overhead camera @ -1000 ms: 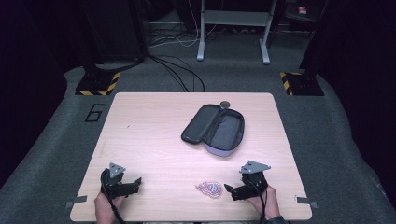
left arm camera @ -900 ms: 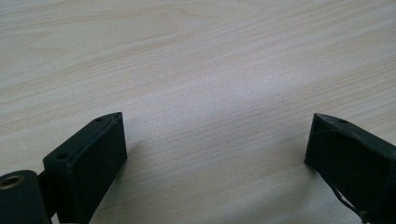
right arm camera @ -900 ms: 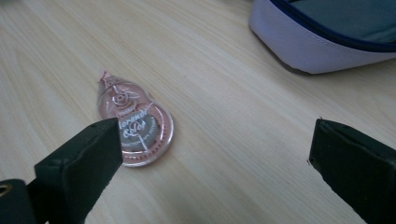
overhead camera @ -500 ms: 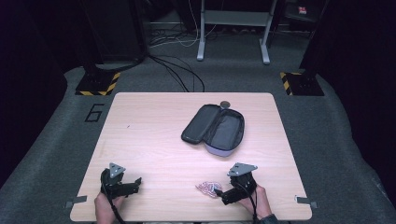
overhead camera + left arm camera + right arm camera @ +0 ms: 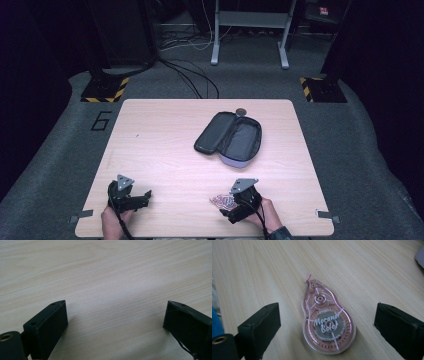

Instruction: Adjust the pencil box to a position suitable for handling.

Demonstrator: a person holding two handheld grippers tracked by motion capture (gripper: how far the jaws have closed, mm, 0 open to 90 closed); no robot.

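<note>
On the table, left to right: left gripper (image 5: 145, 194), correction tape dispenser (image 5: 223, 202), right gripper (image 5: 223, 212), open pencil case (image 5: 230, 140).

Left gripper: at about 7 o'clock on the wooden table (image 5: 165, 145), held low in the person's left hand (image 5: 114, 220); the left gripper view shows its jaws spread wide over bare wood, nothing between them.

Correction tape dispenser: a pink, clear-shelled teardrop lying flat near 5 o'clock on the table; in the right gripper view (image 5: 327, 322) it sits between the jaws, tip pointing to 12 o'clock, printed face up.

Right gripper: jaws wide apart either side of the dispenser, neither touching it as far as I can tell.

Pencil case: grey, unzipped and lying open toward 1 o'clock, well apart from both grippers; a small round dark thing (image 5: 241, 112) touches its far edge, too small to name.

Risk, slipping: the shell looks smooth and curved, so jaws closing on the wide round end could squeeze it out toward the tip.

Risk, low profile: it lies flat, so the jaws may scrape the wood or ride over it if they close too high.

Risk, tape tip: a grip near the narrow end could bend the applicator.
</note>
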